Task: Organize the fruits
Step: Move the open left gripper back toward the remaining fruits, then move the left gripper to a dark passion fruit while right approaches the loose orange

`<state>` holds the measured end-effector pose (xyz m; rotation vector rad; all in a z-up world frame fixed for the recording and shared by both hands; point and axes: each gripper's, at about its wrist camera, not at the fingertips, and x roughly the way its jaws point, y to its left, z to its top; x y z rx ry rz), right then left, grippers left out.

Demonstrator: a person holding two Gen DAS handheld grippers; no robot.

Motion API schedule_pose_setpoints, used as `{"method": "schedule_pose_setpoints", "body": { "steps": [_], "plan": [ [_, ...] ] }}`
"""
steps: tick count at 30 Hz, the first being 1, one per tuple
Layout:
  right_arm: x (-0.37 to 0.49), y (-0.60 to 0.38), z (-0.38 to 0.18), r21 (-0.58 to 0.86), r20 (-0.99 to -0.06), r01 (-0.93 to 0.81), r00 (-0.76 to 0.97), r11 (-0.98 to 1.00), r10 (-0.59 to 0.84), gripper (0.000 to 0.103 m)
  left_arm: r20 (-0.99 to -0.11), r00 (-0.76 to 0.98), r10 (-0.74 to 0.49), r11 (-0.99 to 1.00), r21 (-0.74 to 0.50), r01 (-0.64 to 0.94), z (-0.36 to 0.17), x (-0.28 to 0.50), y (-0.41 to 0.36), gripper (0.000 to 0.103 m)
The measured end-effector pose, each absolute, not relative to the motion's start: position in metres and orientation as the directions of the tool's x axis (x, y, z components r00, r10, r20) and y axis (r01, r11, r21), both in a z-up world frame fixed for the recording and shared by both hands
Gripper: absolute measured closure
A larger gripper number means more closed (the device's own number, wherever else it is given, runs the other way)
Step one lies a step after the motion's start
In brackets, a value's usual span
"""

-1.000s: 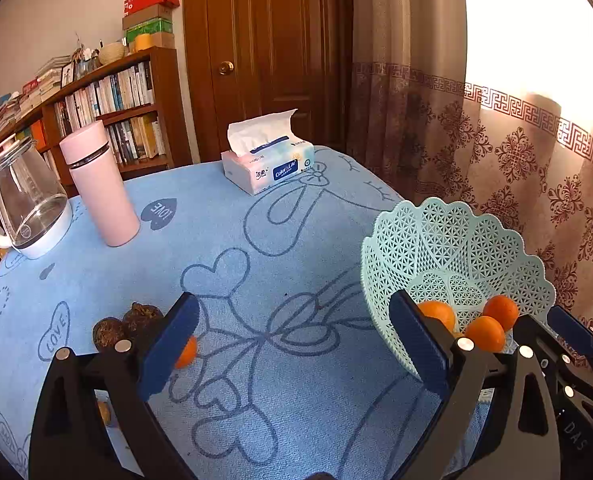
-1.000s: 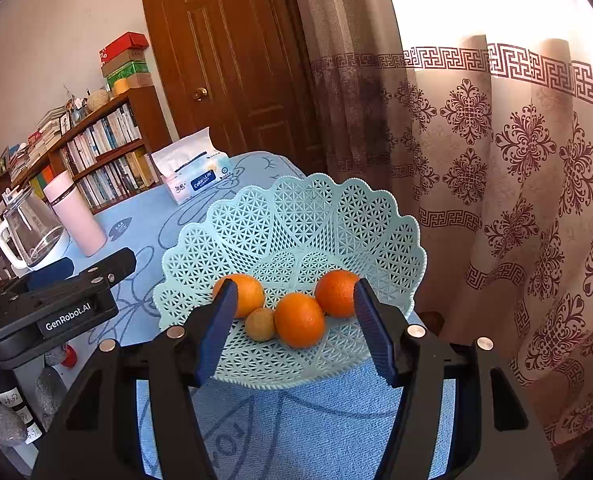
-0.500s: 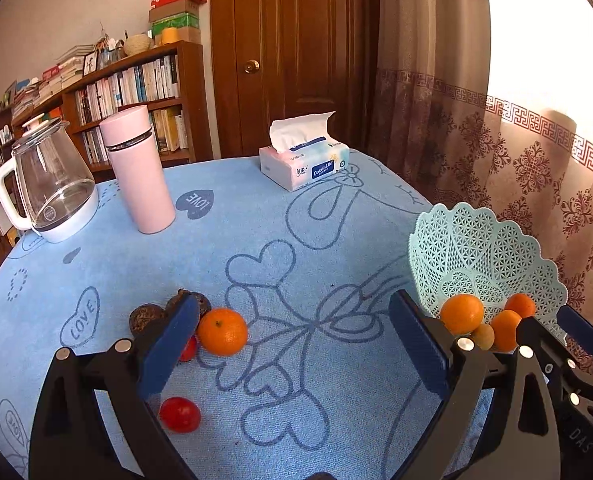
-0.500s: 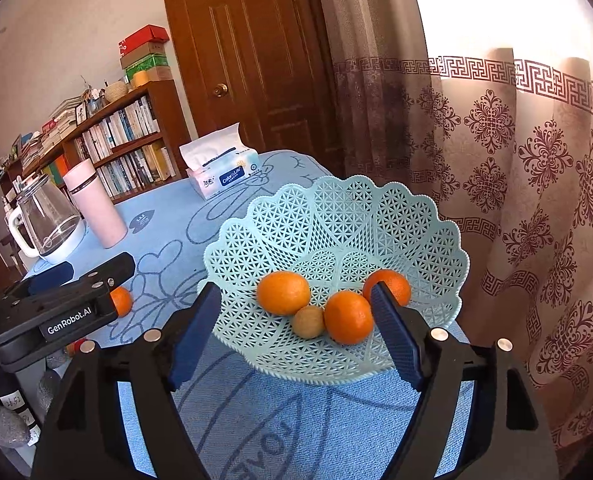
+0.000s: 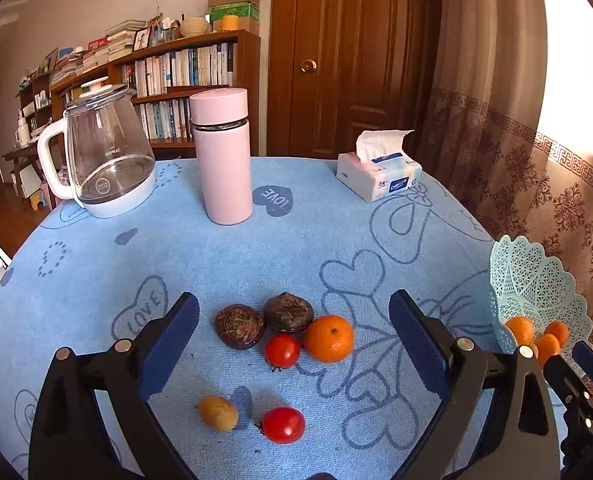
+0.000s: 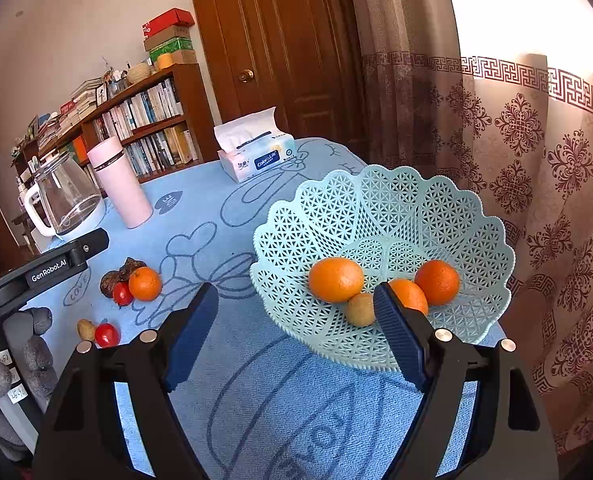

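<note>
A mint lattice basket (image 6: pixel 380 208) stands at the table's right edge and holds three oranges (image 6: pixel 335 279) and a small brown fruit (image 6: pixel 359 309); it also shows in the left wrist view (image 5: pixel 536 280). Loose on the blue cloth lie an orange (image 5: pixel 329 338), two dark wrinkled fruits (image 5: pixel 239 326), two red tomatoes (image 5: pixel 282 350) and a small brown fruit (image 5: pixel 218 413). My left gripper (image 5: pixel 294 340) is open and empty, above and around this loose group. My right gripper (image 6: pixel 296 328) is open and empty, just before the basket's near rim.
A pink flask (image 5: pixel 222 156), a glass kettle (image 5: pixel 104 156) and a tissue box (image 5: pixel 378 172) stand at the back of the round table. A bookshelf, a wooden door and curtains lie behind. The basket is close to the table edge by the curtain.
My left gripper has swung left, away from the basket, and now faces the loose fruits. My right gripper has drawn back a little from the basket. Both stay open.
</note>
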<state>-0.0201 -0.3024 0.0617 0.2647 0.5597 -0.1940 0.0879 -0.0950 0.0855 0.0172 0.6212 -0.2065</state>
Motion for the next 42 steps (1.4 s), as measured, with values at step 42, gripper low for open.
{"method": "schedule_pose_setpoints", "body": {
  "steps": [42],
  "plan": [
    [-0.012,-0.252,0.041,0.082,-0.549,0.145,0.832,0.986,-0.077,0.021,-0.750,0.606,-0.267,0.963,-0.224,0.147,0.019,0.150,-0.038,0.043]
  ]
}}
